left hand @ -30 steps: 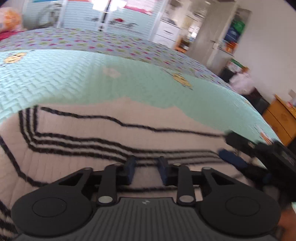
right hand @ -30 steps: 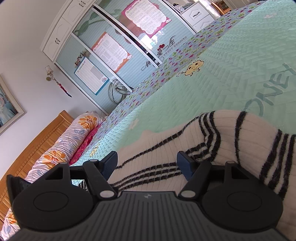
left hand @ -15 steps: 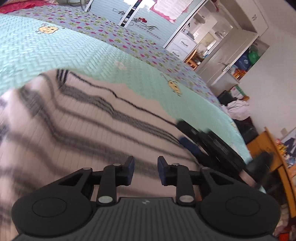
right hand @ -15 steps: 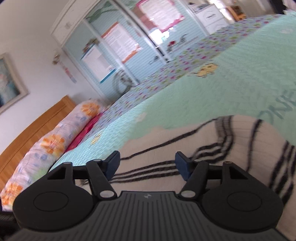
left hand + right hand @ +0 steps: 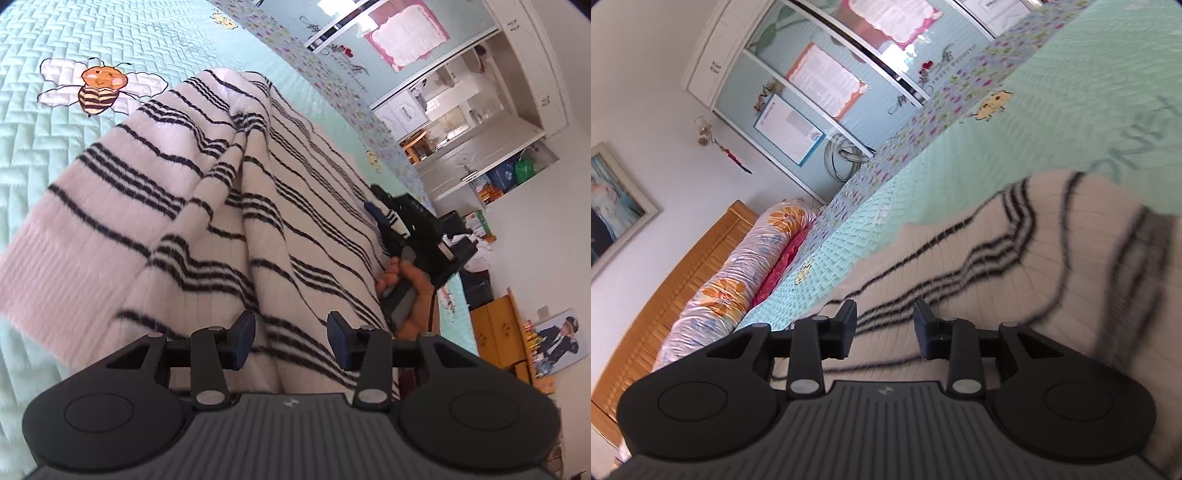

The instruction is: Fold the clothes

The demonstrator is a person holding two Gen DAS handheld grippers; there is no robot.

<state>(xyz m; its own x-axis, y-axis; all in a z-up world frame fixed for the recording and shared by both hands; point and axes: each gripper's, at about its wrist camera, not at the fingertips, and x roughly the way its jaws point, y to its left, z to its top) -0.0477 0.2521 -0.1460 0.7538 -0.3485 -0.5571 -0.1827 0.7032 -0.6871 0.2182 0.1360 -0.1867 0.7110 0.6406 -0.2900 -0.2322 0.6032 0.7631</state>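
A cream knit sweater with thin black stripes (image 5: 229, 206) lies rumpled on the mint quilted bedspread (image 5: 74, 33). My left gripper (image 5: 291, 341) hovers over its near part, jaws apart, nothing between them. In the left wrist view the right gripper (image 5: 384, 218) sits at the sweater's far right edge, held by a hand (image 5: 410, 284); its fingers seem to pinch the sweater's edge there. In the right wrist view the right gripper (image 5: 884, 330) has its jaws partly apart over the sweater (image 5: 1015, 280), which is blurred.
A bee design (image 5: 98, 88) is stitched on the bedspread left of the sweater. Floral pillows (image 5: 738, 273) and a wooden headboard (image 5: 676, 280) lie at the bed's head. A wardrobe with sliding doors (image 5: 827, 85) stands beyond. An orange cabinet (image 5: 498, 328) stands beside the bed.
My left gripper has opened wider and tilted, drawing back so more of the sweater and its folds show. The right gripper's jaws have narrowed over the sweater.
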